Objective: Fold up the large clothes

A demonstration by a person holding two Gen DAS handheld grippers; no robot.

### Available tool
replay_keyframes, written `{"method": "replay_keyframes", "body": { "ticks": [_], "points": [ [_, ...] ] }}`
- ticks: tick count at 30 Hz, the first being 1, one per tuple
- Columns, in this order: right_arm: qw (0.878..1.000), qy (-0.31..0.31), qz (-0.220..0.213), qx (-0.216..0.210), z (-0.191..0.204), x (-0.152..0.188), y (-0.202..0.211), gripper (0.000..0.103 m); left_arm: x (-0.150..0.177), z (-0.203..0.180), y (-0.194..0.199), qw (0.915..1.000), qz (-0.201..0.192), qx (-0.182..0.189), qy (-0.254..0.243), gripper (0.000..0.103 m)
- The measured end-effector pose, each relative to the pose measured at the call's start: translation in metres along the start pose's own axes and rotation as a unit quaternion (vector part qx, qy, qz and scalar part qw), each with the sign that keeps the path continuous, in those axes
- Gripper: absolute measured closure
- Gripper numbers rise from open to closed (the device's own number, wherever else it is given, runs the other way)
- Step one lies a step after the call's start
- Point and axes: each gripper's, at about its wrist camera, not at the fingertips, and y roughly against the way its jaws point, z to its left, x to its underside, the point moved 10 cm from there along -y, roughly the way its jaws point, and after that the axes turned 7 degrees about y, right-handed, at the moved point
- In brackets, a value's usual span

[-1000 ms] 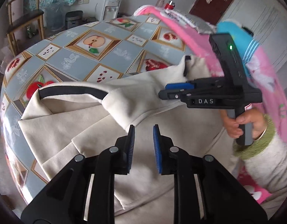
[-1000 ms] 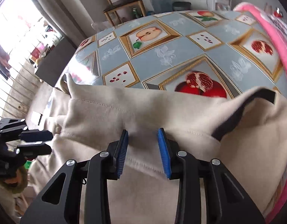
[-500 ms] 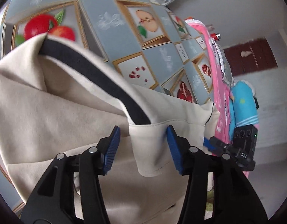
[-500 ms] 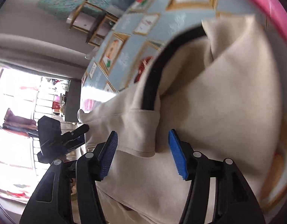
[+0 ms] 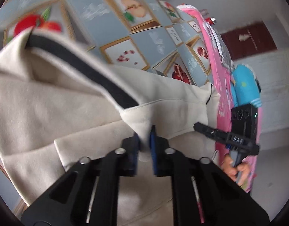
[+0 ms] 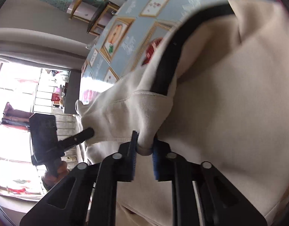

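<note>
Your left gripper (image 5: 144,139) and right gripper (image 6: 145,143) have just closed, each clamping the cream garment (image 5: 50,98) at its waistband, six o'clock; it lies on the fruit-print tablecloth (image 5: 110,3). Grasp secured; folding outstanding.

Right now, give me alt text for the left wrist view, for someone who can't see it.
The left gripper pinches a fold of the cream fabric garment with a black band, lying on a fruit-patterned tablecloth. At right, a hand holds the right gripper at the garment's edge, beside pink cloth.
</note>
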Motion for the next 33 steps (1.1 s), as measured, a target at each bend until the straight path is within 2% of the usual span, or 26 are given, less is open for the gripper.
{"method": "replay_keyframes", "body": {
  "ticks": [2, 5, 9, 12, 15, 19, 22, 24, 25, 26, 30, 31, 33],
  "points": [
    [1.0, 0.016, -0.016, 0.013, 0.007, -0.017, 0.004, 0.091, -0.01, -0.009, 0.005, 0.9986, -0.024, -0.026, -0.04, 0.098],
    [0.998, 0.04, -0.033, 0.035, 0.015, -0.05, 0.003, 0.092, -0.041, -0.022, 0.006, 0.9862, -0.076, -0.095, -0.113, 0.098],
    [0.994, 0.067, -0.031, 0.081, 0.009, -0.079, -0.012, 0.092, -0.067, -0.013, -0.017, 0.9781, -0.068, -0.144, -0.134, 0.098],
    [0.992, 0.088, -0.014, 0.091, 0.003, -0.075, -0.022, 0.092, -0.066, -0.006, -0.023, 0.9768, -0.06, -0.143, -0.147, 0.098],
    [0.989, 0.118, 0.0, 0.092, -0.002, -0.059, -0.021, 0.092, -0.051, -0.004, -0.017, 0.976, -0.052, -0.135, -0.163, 0.098],
    [0.989, 0.13, 0.003, 0.072, -0.007, -0.047, -0.019, 0.092, -0.037, 0.001, -0.023, 0.9723, -0.047, -0.136, -0.184, 0.096],
    [0.989, 0.128, 0.005, 0.069, -0.008, -0.049, -0.02, 0.092, -0.042, 0.002, -0.027, 0.9742, -0.048, -0.137, -0.172, 0.095],
    [0.989, 0.127, 0.008, 0.08, -0.007, -0.047, -0.017, 0.084, -0.041, 0.002, -0.027, 0.9749, -0.045, -0.137, -0.17, 0.095],
    [0.988, 0.122, 0.007, 0.095, -0.008, -0.046, -0.011, 0.071, -0.039, 0.002, -0.026, 0.9741, -0.044, -0.138, -0.173, 0.095],
    [0.986, 0.119, -0.005, 0.118, -0.01, -0.045, 0.001, 0.063, -0.038, 0.002, -0.026, 0.9735, -0.043, -0.139, -0.176, 0.095],
    [0.967, 0.128, -0.083, 0.203, -0.008, -0.051, 0.056, 0.06, -0.037, 0.002, -0.025, 0.9732, -0.043, -0.137, -0.179, 0.095],
    [0.963, 0.133, -0.101, 0.213, -0.002, -0.053, 0.065, 0.06, -0.037, 0.002, -0.025, 0.9732, -0.043, -0.137, -0.179, 0.095],
    [0.957, 0.167, -0.121, 0.202, 0.026, -0.055, 0.067, 0.06, -0.037, 0.002, -0.025, 0.9728, -0.044, -0.138, -0.18, 0.095]
  ]
}}
